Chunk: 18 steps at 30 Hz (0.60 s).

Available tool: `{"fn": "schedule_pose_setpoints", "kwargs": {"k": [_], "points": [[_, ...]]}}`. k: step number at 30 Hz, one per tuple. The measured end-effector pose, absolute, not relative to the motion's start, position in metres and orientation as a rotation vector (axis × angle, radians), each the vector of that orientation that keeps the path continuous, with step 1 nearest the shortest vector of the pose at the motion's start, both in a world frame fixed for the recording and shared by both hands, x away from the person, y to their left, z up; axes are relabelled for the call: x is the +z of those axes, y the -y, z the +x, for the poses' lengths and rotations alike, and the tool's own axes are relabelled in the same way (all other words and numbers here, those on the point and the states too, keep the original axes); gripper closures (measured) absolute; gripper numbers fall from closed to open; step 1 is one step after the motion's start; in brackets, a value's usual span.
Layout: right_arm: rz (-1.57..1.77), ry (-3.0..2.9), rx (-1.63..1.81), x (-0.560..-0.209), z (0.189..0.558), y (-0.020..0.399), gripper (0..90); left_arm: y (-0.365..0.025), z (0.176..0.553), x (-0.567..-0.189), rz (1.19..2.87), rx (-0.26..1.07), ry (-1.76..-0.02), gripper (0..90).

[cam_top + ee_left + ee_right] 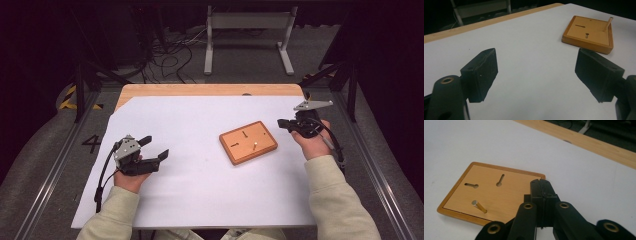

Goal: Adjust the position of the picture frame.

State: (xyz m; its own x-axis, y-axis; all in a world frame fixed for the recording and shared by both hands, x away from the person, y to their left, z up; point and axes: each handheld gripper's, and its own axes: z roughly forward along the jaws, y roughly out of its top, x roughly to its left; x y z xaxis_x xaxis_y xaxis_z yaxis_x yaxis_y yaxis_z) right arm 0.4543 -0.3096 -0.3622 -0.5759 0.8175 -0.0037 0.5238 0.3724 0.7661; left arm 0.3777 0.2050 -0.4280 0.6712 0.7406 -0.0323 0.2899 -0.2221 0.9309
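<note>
White table (pixel 200 190), wooden board (pixel 248 141) just left of closed right gripper (pixel 284 123) — apart

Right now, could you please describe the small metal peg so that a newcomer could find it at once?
On the white sheet covering the table lies a square orange-brown wooden board. Its face has two empty keyhole-shaped slots. The thin brass-coloured metal peg stands tilted in the third, the one thing sticking up from the board.
</note>
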Motion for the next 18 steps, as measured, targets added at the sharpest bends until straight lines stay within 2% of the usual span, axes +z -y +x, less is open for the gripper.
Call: {"fn": "schedule_pose_setpoints", "kwargs": {"k": [11, 18], "points": [[1.283, -2.354, 0.849, -0.374, 0.492, 0.298, 90.0, -0.205, 0.382, -0.432, 1.841, 0.524, -0.859, 19.1], [1.31, -2.363, 0.785, -0.388, 0.504, 0.296, 90.0, -0.204, 0.383, -0.433, 1.849, 0.519, -0.872, 19.4]]}}
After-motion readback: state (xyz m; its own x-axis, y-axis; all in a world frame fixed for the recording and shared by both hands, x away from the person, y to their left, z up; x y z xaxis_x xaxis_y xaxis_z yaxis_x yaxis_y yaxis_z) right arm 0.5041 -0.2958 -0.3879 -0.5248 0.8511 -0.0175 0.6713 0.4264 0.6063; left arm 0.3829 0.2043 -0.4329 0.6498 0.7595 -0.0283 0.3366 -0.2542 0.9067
